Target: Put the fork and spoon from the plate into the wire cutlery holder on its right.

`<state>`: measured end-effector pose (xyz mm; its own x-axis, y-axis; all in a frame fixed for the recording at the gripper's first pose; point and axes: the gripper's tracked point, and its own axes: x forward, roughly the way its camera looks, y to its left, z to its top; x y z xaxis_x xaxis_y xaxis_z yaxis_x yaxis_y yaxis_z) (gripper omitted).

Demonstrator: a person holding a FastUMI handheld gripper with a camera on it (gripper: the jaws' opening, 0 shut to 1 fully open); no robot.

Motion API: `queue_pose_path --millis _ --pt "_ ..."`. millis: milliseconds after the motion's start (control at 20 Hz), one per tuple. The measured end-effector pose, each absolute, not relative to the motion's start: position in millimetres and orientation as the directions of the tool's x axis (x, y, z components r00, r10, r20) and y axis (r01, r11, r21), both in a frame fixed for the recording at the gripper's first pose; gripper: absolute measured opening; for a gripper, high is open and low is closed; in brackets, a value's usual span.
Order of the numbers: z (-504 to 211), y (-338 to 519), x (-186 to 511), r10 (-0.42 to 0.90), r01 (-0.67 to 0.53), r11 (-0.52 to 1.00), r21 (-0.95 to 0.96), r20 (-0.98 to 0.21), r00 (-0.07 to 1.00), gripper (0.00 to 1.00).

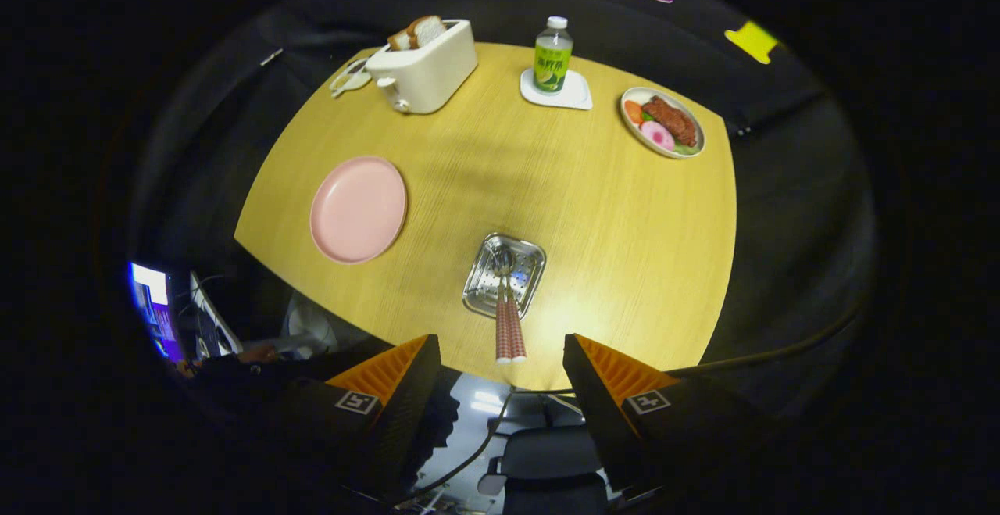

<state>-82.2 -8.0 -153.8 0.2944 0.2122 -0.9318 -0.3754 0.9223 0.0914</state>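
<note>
A metal cutlery holder (505,274) with a perforated bottom stands on the round wooden table (609,226), just ahead of my fingers. A fork and a spoon (508,320) lie in it side by side, heads inside, their patterned handles sticking out over its near rim toward me. A pink plate (358,208) sits bare to the holder's left. My gripper (502,347) hovers high above the table's near edge, open, with nothing between its fingers; the handle ends show in the gap between them.
At the far side stand a white toaster (423,66) with bread slices, a green-labelled bottle (553,54) on a white coaster, and a dish of food (662,121). Below the table's near edge a chair (547,468) and cables show.
</note>
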Motion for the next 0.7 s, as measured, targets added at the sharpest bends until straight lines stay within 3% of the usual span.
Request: queue_pose_path --millis 400,700 --pt "-85.9 -0.1 -42.6 0.199 -0.200 0.977 0.080 -0.685 0.701 0.98" --pt "-30.9 10.5 -28.9 0.176 -0.126 0.982 0.137 -0.453 0.874 0.98"
